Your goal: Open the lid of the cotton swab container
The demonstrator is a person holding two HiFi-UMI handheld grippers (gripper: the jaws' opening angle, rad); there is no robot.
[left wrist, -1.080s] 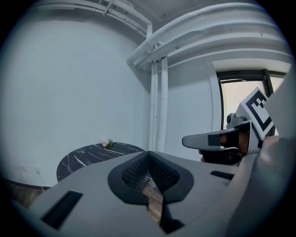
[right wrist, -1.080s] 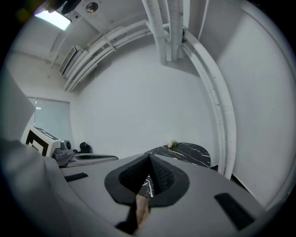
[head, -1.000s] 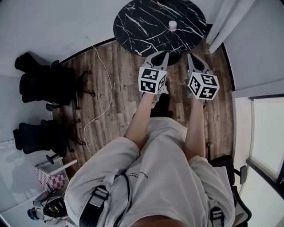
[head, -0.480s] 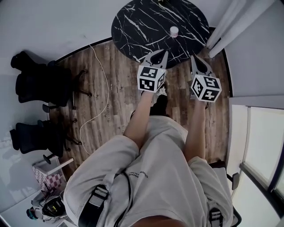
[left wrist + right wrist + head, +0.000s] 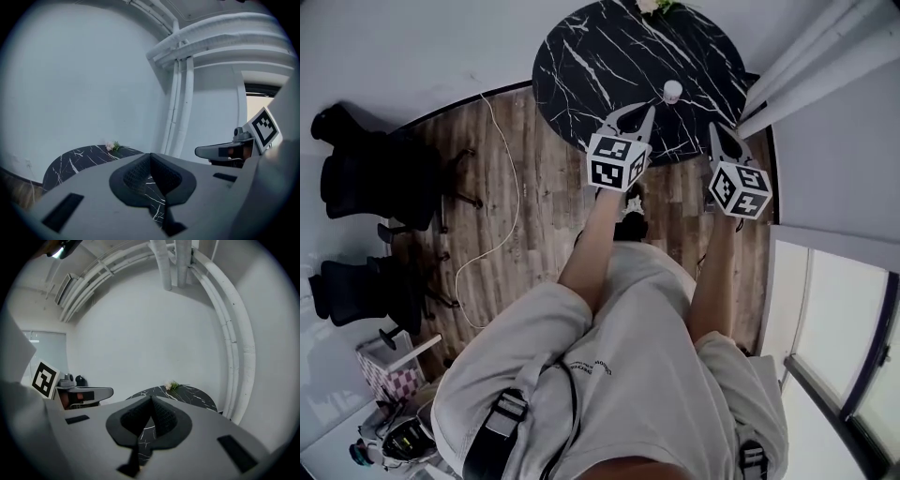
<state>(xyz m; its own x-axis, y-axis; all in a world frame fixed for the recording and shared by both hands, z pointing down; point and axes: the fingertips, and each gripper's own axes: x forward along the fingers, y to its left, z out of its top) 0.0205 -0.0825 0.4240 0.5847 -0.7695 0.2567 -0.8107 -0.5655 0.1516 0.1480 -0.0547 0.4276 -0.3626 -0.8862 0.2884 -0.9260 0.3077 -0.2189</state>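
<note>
A small white cotton swab container (image 5: 672, 91) with its lid on stands near the front edge of a round black marble table (image 5: 609, 56). In the head view my left gripper (image 5: 649, 111) hangs just short of the container, slightly to its left, jaws shut and empty. Farther right, my right gripper (image 5: 715, 131) reaches the table's near edge, likewise shut with nothing in it. In the left gripper view the closed jaws point over the table (image 5: 79, 159); the container is hidden there. The right gripper view shows the table (image 5: 187, 397) beyond its closed jaws.
A small flower sprig (image 5: 654, 7) lies at the table's far side. A white cable (image 5: 502, 206) trails over the wooden floor on the left, near black office chairs (image 5: 366, 178). White curtains (image 5: 806, 66) hang at the right, with a window (image 5: 834, 347) below them.
Both grippers have moved forward toward the table and container; the table now sits nearer and the left gripper's tips reach over its edge. Jaws stayed shut.
</note>
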